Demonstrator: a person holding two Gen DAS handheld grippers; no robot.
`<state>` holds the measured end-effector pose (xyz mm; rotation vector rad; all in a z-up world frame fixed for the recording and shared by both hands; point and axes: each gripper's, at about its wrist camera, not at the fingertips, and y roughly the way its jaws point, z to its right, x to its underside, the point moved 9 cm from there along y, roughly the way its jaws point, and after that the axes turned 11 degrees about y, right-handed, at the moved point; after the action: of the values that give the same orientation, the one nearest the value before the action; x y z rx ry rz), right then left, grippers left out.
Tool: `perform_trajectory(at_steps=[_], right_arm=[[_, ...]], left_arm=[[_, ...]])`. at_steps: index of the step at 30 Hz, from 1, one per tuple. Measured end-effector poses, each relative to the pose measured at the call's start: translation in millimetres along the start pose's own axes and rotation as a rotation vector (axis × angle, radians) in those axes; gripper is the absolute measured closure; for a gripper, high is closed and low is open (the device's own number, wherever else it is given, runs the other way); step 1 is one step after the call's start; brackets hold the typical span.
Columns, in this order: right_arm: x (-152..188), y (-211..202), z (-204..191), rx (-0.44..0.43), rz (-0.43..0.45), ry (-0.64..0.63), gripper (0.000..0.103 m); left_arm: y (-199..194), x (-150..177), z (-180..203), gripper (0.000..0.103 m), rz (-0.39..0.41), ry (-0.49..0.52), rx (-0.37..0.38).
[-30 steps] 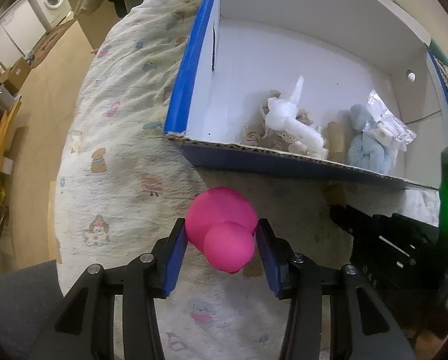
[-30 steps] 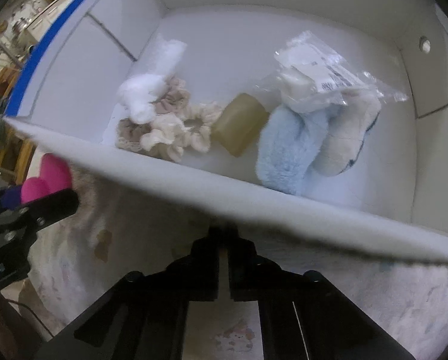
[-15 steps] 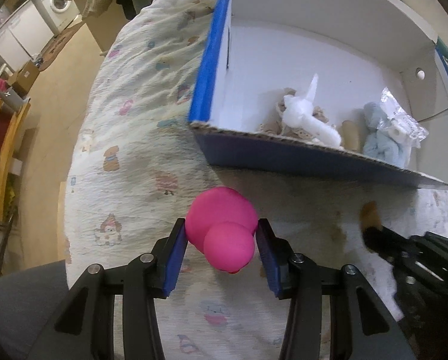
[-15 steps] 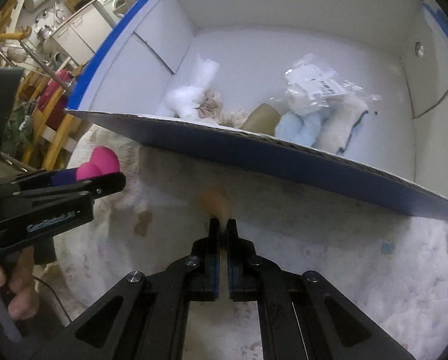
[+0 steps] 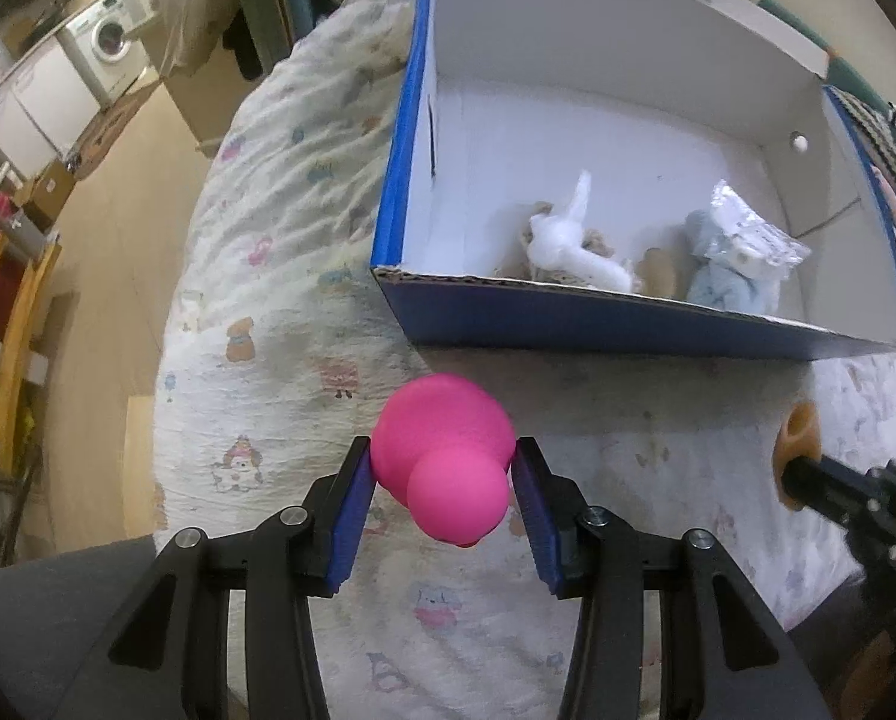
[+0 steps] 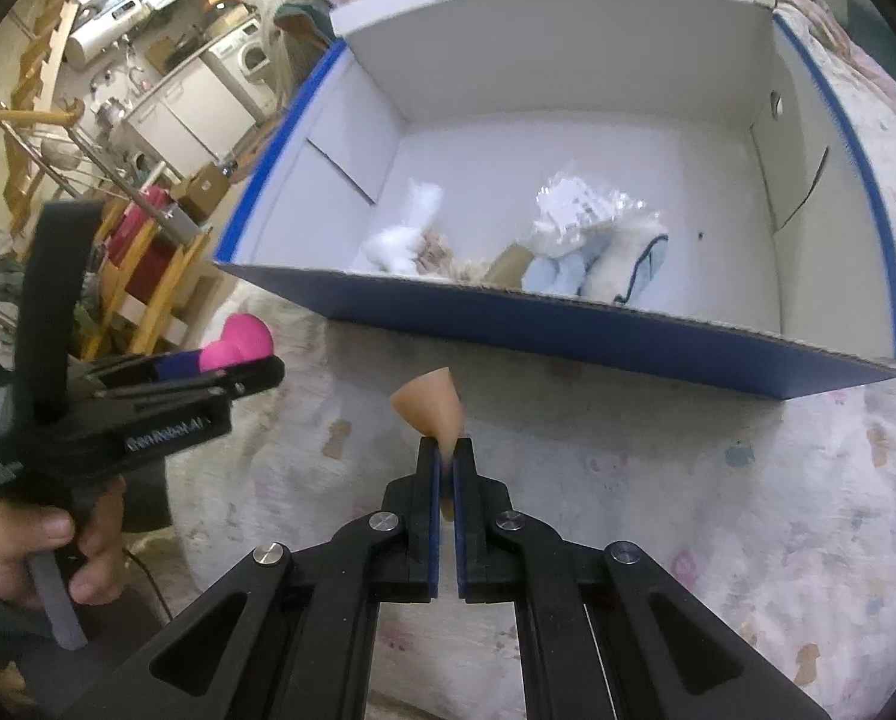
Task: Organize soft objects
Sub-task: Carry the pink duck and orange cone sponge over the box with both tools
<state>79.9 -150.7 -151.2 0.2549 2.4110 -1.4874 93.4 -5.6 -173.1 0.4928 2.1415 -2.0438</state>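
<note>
My left gripper (image 5: 442,468) is shut on a bright pink squishy sponge (image 5: 448,450), held above the quilt in front of the box; both also show in the right wrist view (image 6: 238,345). My right gripper (image 6: 445,450) is shut on a small tan cone-shaped sponge (image 6: 430,405), seen at the right edge of the left wrist view (image 5: 799,435). The blue-edged white cardboard box (image 5: 412,138) (image 6: 568,324) holds a white fluffy item (image 6: 403,234), beige scrunchies (image 5: 598,240), a light blue plush (image 6: 559,273) and a clear packet (image 5: 748,234).
The box stands on a patterned quilt (image 5: 280,228) (image 6: 718,480) over a rounded surface that drops off at the left to a wooden floor (image 5: 112,192). Wooden chairs (image 6: 148,276) and a washing machine (image 5: 109,39) stand beyond.
Both grippers have drawn back from the box with their loads. The right gripper now shows the tan sponge clearly between its fingertips; the box looks smaller and farther.
</note>
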Motion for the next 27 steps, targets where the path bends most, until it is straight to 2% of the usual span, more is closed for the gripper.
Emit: perform_trajectory(at_steps=[8, 12, 14, 20, 27], right_arm=[[-14, -24, -10, -0.039, 0.062, 0.027, 0.098], [-25, -35, -17, -0.078, 0.106, 0.053, 0.098], [-32, -41, -19, -0.106, 0.129, 0.069, 0.098], [-53, -51, -26, -0.134, 0.183, 0.074, 0.098], [-80, -63, -24, -0.157, 0.225, 0.109, 0.098]], left_arm=[[-20, 10, 1, 0.06, 0.035, 0.001, -0.023], [-32, 4, -4, 0.06, 0.084, 0.003, -0.047], [-45, -4, -7, 0.06, 0.123, -0.007, -0.078], [-75, -34, -4, 0.06, 0.205, -0.016, -0.055], [-77, -70, 6, 0.06, 0.219, 0.012, -0.03]])
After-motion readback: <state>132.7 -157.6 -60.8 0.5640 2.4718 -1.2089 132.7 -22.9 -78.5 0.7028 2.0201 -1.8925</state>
